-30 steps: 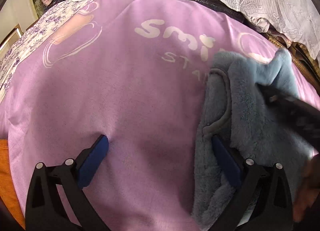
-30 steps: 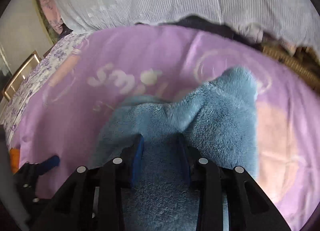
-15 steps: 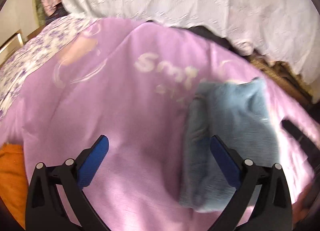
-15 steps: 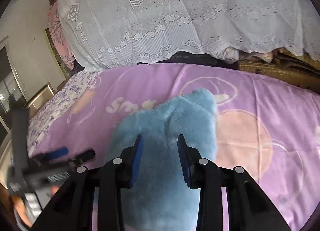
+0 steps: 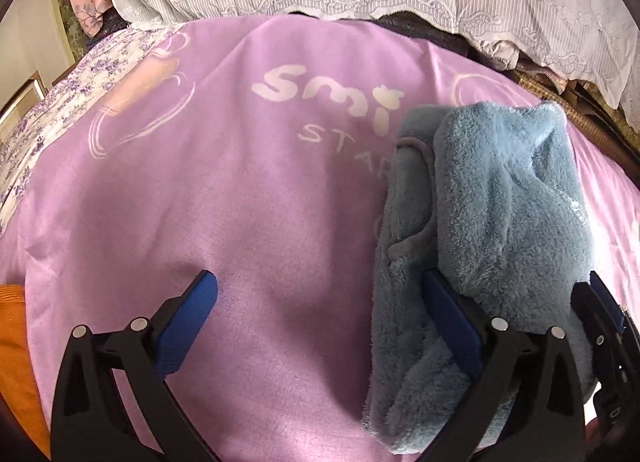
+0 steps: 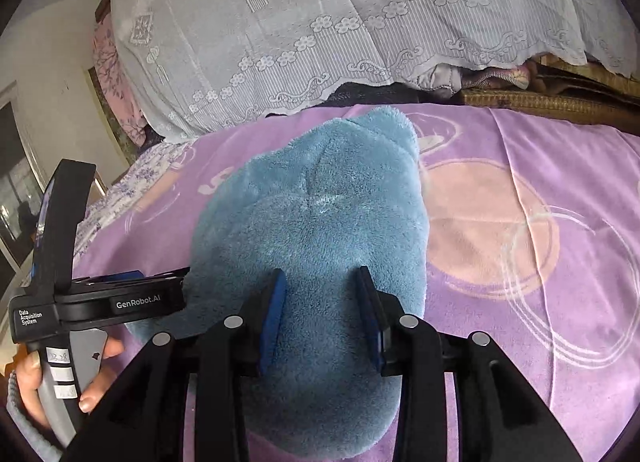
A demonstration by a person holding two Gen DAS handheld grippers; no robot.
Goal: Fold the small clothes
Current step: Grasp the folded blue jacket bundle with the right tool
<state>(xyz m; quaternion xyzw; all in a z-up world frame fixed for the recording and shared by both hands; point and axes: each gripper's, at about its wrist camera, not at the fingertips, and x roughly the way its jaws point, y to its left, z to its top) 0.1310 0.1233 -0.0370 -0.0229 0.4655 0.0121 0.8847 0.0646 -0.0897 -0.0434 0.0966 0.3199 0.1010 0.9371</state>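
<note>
The fleece garment [image 6: 316, 230] lies folded on the bedspread [image 5: 240, 202], which covers the bed. In the left wrist view it sits to the right, over the end of the printed lettering [image 5: 320, 92]. The right gripper [image 6: 320, 314] has its jaws closed on the garment's near part. The left gripper [image 5: 320, 322] stands wide over bare bedspread, just left of the garment. Behind the bed hangs a lace curtain [image 6: 320, 22]. At the near left edge lies another cloth [image 5: 16, 362].

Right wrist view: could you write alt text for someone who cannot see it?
A fluffy blue garment lies bunched on a purple bedspread, pinched between the right gripper jaws. At the left edge, a hand holds the left gripper; white lace fabric hangs behind.
</note>
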